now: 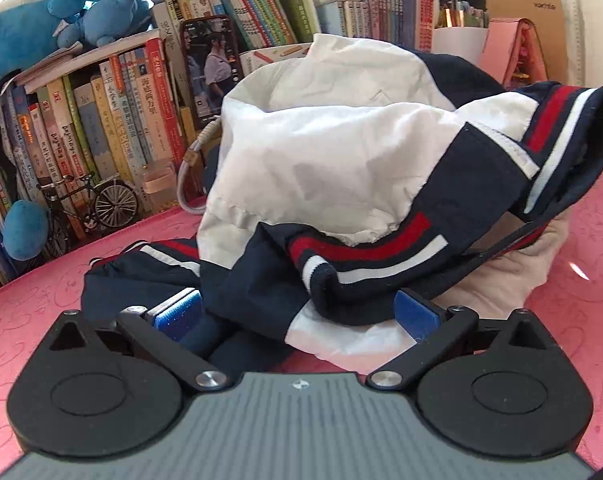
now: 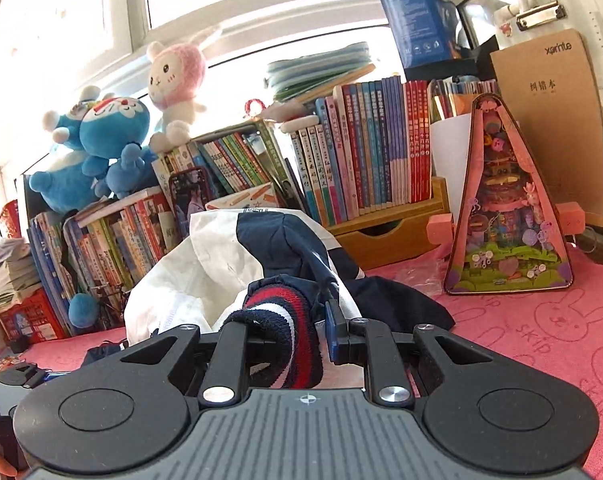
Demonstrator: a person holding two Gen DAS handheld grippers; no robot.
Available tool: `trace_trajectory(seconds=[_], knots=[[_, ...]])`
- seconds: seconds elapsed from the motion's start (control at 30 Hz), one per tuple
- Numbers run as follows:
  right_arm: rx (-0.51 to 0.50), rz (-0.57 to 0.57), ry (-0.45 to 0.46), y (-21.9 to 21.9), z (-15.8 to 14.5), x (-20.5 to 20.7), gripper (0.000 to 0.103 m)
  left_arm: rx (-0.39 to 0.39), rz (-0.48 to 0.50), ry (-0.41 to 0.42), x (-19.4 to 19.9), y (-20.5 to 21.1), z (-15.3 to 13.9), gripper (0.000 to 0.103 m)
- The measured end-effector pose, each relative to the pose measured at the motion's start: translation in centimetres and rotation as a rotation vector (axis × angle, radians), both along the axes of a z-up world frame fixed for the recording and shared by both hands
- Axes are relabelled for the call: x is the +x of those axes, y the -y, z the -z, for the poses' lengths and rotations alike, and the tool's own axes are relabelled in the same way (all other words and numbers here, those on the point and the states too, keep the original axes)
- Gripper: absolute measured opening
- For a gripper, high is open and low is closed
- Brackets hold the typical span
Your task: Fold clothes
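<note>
On the pink mat [image 1: 29, 304]: it covers the whole work surface and carries printed rabbit outlines; a soft, flat bed for spreading a garment.

Bookshelf wall [image 1: 101, 128]: rows of upright books run from 9 o'clock round to 1 o'clock of the left wrist view, with blue plush toys [image 2: 97, 152] on top and a phone [image 1: 209, 68] leaning against the spines. All of it stands behind the working area, apart from the cloth.

Jacket [image 1: 321, 152]: a white and navy garment with red and white ribbed bands, heaped at the centre of the mat, not yet flat. Its right side rises toward 2 o'clock in the left view, probably because that hem is being lifted.

Pale cloth [image 1: 513, 276]: a cream piece lies under the jacket at 4 o'clock, partly covered.

Toy box [image 2: 505, 208]: a pink triangular pack stands upright at 3 o'clock in the right view, well apart from the jacket.

Right gripper [image 2: 285, 332]: pinching the striped ribbed cuff [image 2: 289, 320] of the jacket, which bunches between its fingers; the hold seems meant to raise and straighten that edge.

Left gripper [image 1: 297, 312]: spread wide, blue pads [image 1: 179, 314] either side of a navy fold at 6 o'clock, closed on nothing. It looks placed to take a second corner.

Stage, as I judge: early, still untangling.
</note>
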State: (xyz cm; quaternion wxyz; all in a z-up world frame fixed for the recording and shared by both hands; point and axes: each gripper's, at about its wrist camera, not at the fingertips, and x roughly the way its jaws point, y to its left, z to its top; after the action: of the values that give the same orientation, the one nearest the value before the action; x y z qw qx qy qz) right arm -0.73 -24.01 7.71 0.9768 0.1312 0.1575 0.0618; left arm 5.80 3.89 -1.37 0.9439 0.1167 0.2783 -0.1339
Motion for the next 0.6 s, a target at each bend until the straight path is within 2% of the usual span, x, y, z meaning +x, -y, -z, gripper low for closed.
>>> trace_trajectory(seconds=[0.03, 0.07, 0.13, 0.17, 0.3, 0.33, 0.4, 0.47, 0.5, 0.53, 0.6], knots=[[0.011, -0.006, -0.008, 0.2, 0.2, -0.1, 0.021, -0.008, 0.046, -0.002, -0.5, 0.3, 0.0, 0.103], [0.035, -0.015, -0.014, 0.4, 0.5, -0.1, 0.021, 0.049, 0.045, 0.012, -0.6, 1.3, 0.2, 0.103], [0.075, -0.024, -0.021, 0.9, 1.0, -0.4, 0.021, 0.181, -0.032, 0.037, 0.0, 2.8, 1.0, 0.103], [0.077, -0.017, -0.022, 1.2, 1.2, -0.6, 0.021, 0.219, -0.081, 0.042, 0.5, 3.0, 1.3, 0.103], [0.015, 0.059, -0.056, 1.9, 2.4, -1.4, 0.021, 0.082, -0.251, -0.001, 2.0, 0.4, 0.4, 0.103], [-0.001, 0.077, -0.07, 2.1, 2.9, -1.4, 0.021, 0.016, -0.284, -0.021, 2.0, -0.8, 0.2, 0.103], [-0.009, 0.093, -0.102, 2.7, 4.0, -1.5, 0.021, -0.137, -0.249, -0.053, 1.3, -3.0, -0.4, 0.103], [-0.001, 0.096, -0.136, 3.2, 5.1, -1.6, 0.022, -0.268, -0.126, -0.066, -0.1, -4.2, -1.0, 0.103], [0.003, 0.098, -0.152, 3.5, 5.6, -1.6, 0.023, -0.287, -0.066, -0.066, -0.7, -4.2, -1.2, 0.103], [0.004, 0.101, -0.161, 3.6, 6.0, -1.6, 0.023, -0.274, -0.014, -0.063, -1.3, -3.7, -1.3, 0.103], [0.013, 0.106, -0.17, 3.5, 6.6, -1.6, 0.023, -0.19, 0.048, -0.061, -2.0, -2.2, -1.0, 0.103]])
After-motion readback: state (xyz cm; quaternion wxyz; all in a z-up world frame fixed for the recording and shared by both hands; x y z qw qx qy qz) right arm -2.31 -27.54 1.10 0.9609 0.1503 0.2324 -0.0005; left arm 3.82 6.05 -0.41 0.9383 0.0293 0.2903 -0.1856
